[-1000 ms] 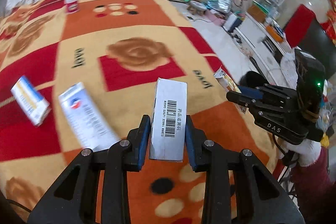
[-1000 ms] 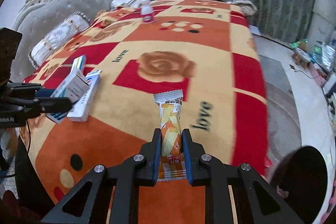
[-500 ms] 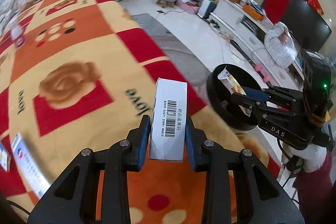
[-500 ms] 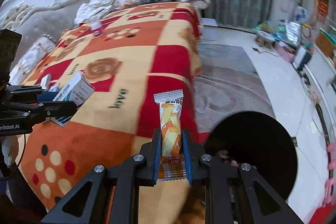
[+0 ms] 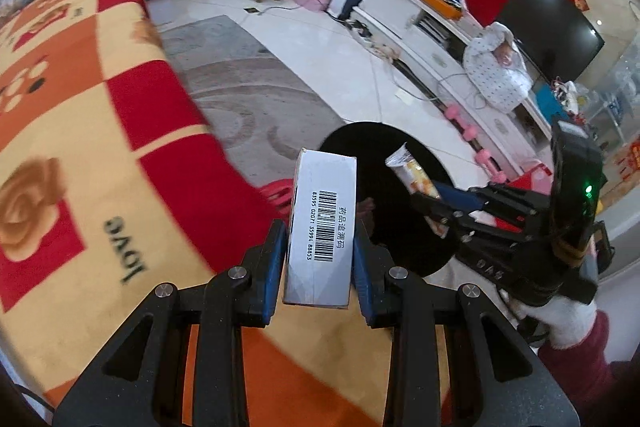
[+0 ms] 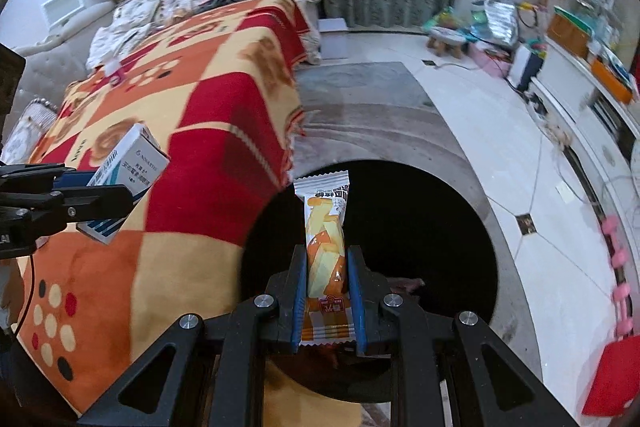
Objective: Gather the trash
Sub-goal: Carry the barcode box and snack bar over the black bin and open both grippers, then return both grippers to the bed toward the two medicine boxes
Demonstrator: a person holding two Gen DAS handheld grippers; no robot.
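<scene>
Two pieces of trash now hang over the black bin (image 6: 400, 227), no longer over the bed: left hand-held gripper (image 5: 320, 259) clamps the box (image 5: 324, 223) at centre; right hand-held gripper (image 6: 326, 291) pinches the wrapper (image 6: 324, 247). Release looks next.

The left black two-finger gripper with blue pads (image 5: 320, 251) points steeply downward, its jaws clamped on a white barcoded carton (image 5: 322, 227). The right black gripper (image 6: 327, 287) tilts down likewise, pads pinching an orange-and-white snack wrapper (image 6: 325, 247). A white-gloved hand (image 5: 568, 319) in a maroon sleeve grips its handle.
</scene>
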